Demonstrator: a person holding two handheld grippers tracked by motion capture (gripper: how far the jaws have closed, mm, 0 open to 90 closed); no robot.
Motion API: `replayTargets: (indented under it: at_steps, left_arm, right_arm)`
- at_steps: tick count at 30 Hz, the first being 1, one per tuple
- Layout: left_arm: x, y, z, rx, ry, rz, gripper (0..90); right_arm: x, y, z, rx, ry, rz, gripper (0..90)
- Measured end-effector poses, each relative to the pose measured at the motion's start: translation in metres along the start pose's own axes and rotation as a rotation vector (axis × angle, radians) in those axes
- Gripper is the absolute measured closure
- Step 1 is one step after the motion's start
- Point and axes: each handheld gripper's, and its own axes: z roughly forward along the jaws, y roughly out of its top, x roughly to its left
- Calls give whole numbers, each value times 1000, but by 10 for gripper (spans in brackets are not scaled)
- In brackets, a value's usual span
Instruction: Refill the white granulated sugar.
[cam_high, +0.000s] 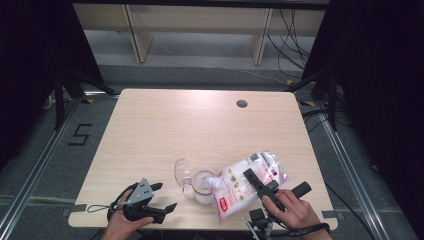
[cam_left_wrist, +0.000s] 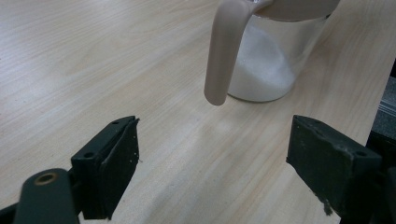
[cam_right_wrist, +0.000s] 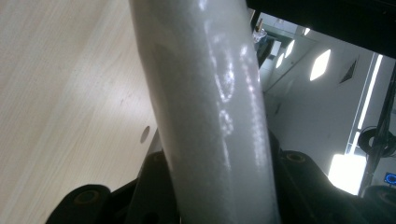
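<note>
A plastic bag of white granules (cam_high: 245, 182) with a red label lies tilted at the front right of the table, its lower end against a glass jar (cam_high: 202, 189). My right gripper (cam_high: 252, 179) is shut on the bag, one black jaw lying across its top. In the right gripper view the bag (cam_right_wrist: 210, 107) runs up between both jaws of that gripper (cam_right_wrist: 219, 179). The jar (cam_left_wrist: 271, 65) is partly full of white granules, has a beige handle (cam_left_wrist: 224, 51), and its clear lid (cam_high: 181, 171) is flipped open. My left gripper (cam_high: 166, 196) stands open near the front edge, left of the jar and apart from it; nothing is between the jaws of that gripper (cam_left_wrist: 212, 140).
The light wooden table (cam_high: 190, 125) has a round cable hole (cam_high: 242, 103) at the back right. Beyond it stand pale shelf legs (cam_high: 135, 40) and loose cables (cam_high: 295, 45) on the floor. Black curtains flank both sides, and a "5" mark (cam_high: 80, 135) is on the floor at left.
</note>
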Motion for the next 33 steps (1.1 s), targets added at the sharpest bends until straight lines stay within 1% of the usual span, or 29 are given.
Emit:
replayTargets:
  at_steps: [1,2,3,5,6,8,9,11,12,14,15,16,17,18,19,20,21,22,23,24,25,26,27,28,29,30,31,32,33]
  left_arm:
    - [0,0,0,-3,0,-4,163]
    - [0,0,0,2,-1,1,163]
    - [0,0,0,4,-2,3,163]
    - [0,0,0,4,-2,12,164]
    - [0,0,0,1,-1,1,163]
    - [0,0,1,-1,-1,1,163]
    - [-1,0,1,-2,3,-8,164]
    - [0,0,0,6,-1,14,163]
    - [0,0,0,1,-1,3,163]
    - [0,0,0,4,4,-1,163]
    - [-1,0,1,-1,3,-4,163]
    - [0,0,0,4,-2,10,163]
    - [0,0,0,1,-1,1,163]
    - [0,0,0,-3,0,-4,164]
    - [1,1,0,2,-2,10,163]
    - [0,0,0,2,-2,0,164]
    - [0,0,0,2,-2,4,164]
    - [0,0,0,6,-1,13,163]
    - [0,0,0,6,2,12,163]
    - [0,0,0,4,5,10,164]
    - [-1,0,1,-4,5,-5,164]
    - [0,0,1,12,1,11,163]
    - [-1,0,1,2,-1,3,163]
    - [0,0,0,16,6,22,164]
    - [-1,0,1,5,5,15,163]
    - [0,1,1,0,4,20,164]
    - [1,1,1,4,-2,38,163]
    - [2,1,0,28,9,59,164]
    - [1,0,0,26,12,39,164]
  right_arm:
    - [0,1,0,-2,-1,13,710]
    - [2,1,0,-3,-8,39,710]
    - [1,1,-1,2,3,41,710]
    - [0,1,-1,-5,4,40,710]
    - [0,1,-1,-3,5,44,710]
    - [-1,1,-1,-6,1,33,710]
    - [0,0,-1,-2,5,46,710]
    - [0,-1,-1,-1,-8,40,710]
    - [-1,-1,-1,7,-2,36,710]
    - [-1,-3,-1,5,-7,25,710]
    - [-1,-4,-2,6,-7,6,711]
    - [-1,-4,-2,8,-5,6,711]
    - [-2,-4,-2,5,-5,-2,710]
    - [-1,-4,-2,9,-3,0,711]
    - [-1,-4,-3,10,-1,4,711]
    - [-2,-4,-3,15,11,3,711]
    - [-3,-3,-3,12,10,-5,711]
    - [-1,-2,-3,8,6,7,711]
    - [-2,-1,-3,16,12,16,711]
    - [-3,0,-3,2,-1,1,711]
    - [-3,0,-3,1,1,-3,711]
    - [-4,1,-3,9,11,14,711]
    - [-4,1,-2,7,7,12,711]
    - [-5,1,-2,12,8,12,711]
    - [-5,0,-2,5,6,7,711]
    - [-6,-1,-1,-5,-13,-12,711]
    - [-7,-2,-2,-4,-1,-7,711]
    - [-4,-3,-3,8,-13,46,711]
    - [-5,-4,-3,8,-10,26,712]
